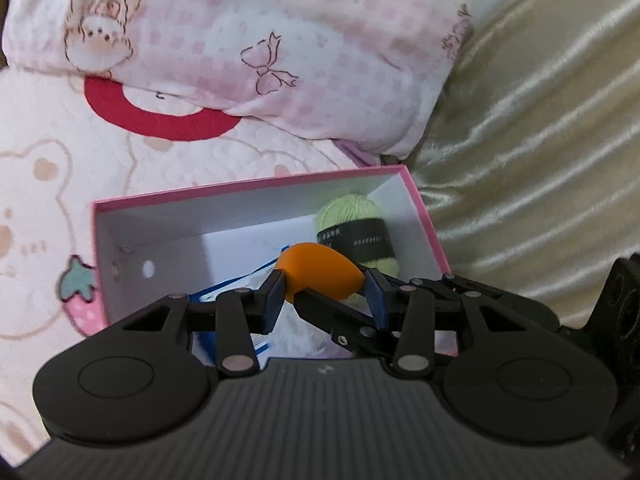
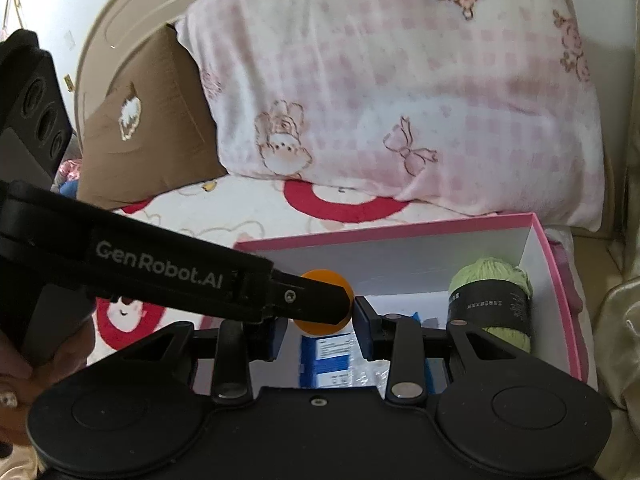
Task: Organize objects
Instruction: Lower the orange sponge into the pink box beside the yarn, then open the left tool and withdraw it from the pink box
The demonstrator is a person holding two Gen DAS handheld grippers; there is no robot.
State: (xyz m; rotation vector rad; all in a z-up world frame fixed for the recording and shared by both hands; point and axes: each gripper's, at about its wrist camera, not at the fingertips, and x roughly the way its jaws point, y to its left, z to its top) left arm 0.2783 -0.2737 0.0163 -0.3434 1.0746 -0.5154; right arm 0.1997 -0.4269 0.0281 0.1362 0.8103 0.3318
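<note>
An orange egg-shaped sponge (image 1: 320, 268) hangs over an open pink box (image 1: 248, 192) with a white inside. My left gripper (image 1: 326, 284) is shut on the sponge, its blue pads pressing both sides. The right gripper's black finger (image 1: 328, 312) reaches in under the sponge from the lower right. In the right wrist view the orange sponge (image 2: 320, 280) sits between the pads of my right gripper (image 2: 322, 332), which is shut on it, and the left gripper's finger (image 2: 312, 300) crosses over it. A green yarn ball (image 2: 492, 276) with a black band and a blue-and-white packet (image 2: 328, 354) lie in the box (image 2: 400, 232).
The box rests on a pink blanket (image 1: 48, 184) printed with bears and strawberries. A pink checked pillow (image 2: 400, 100) lies right behind the box, with a brown cushion (image 2: 152, 132) to its left. Cream satin fabric (image 1: 540, 140) runs along the right. A hand (image 2: 16, 380) holds the left gripper.
</note>
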